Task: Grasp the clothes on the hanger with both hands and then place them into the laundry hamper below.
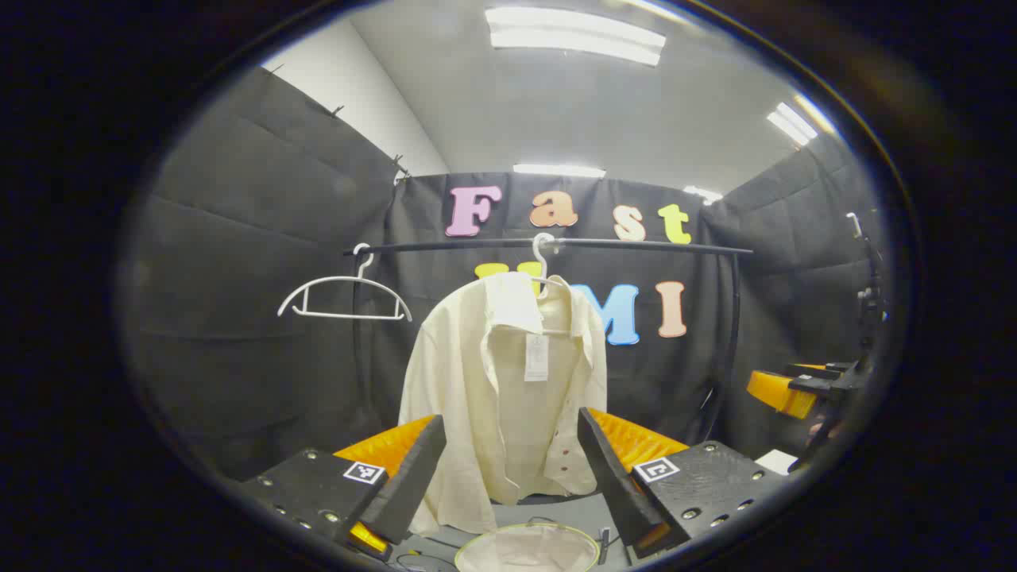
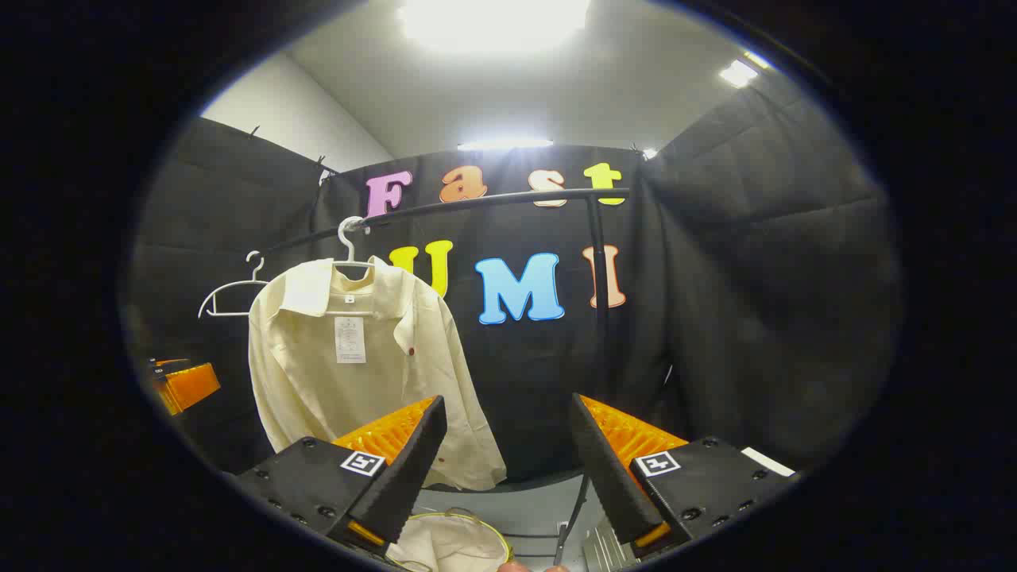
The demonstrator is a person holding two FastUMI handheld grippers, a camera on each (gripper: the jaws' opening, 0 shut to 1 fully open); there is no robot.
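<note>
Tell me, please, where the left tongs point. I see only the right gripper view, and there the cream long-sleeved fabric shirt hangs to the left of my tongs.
Observer: The left tongs face the cream long-sleeved fabric shirt straight on. It appears between their open fingers, and no cloth is gripped.
Operator: And the hamper, from that side?
Observer: There the round pale mesh laundry hamper appears directly under the shirt's hem, between the fingers.
Operator: Where are my own tongs in that view?
Observer: The right tongs are at the far right edge, about level with the shirt's middle and well apart from it.
</note>
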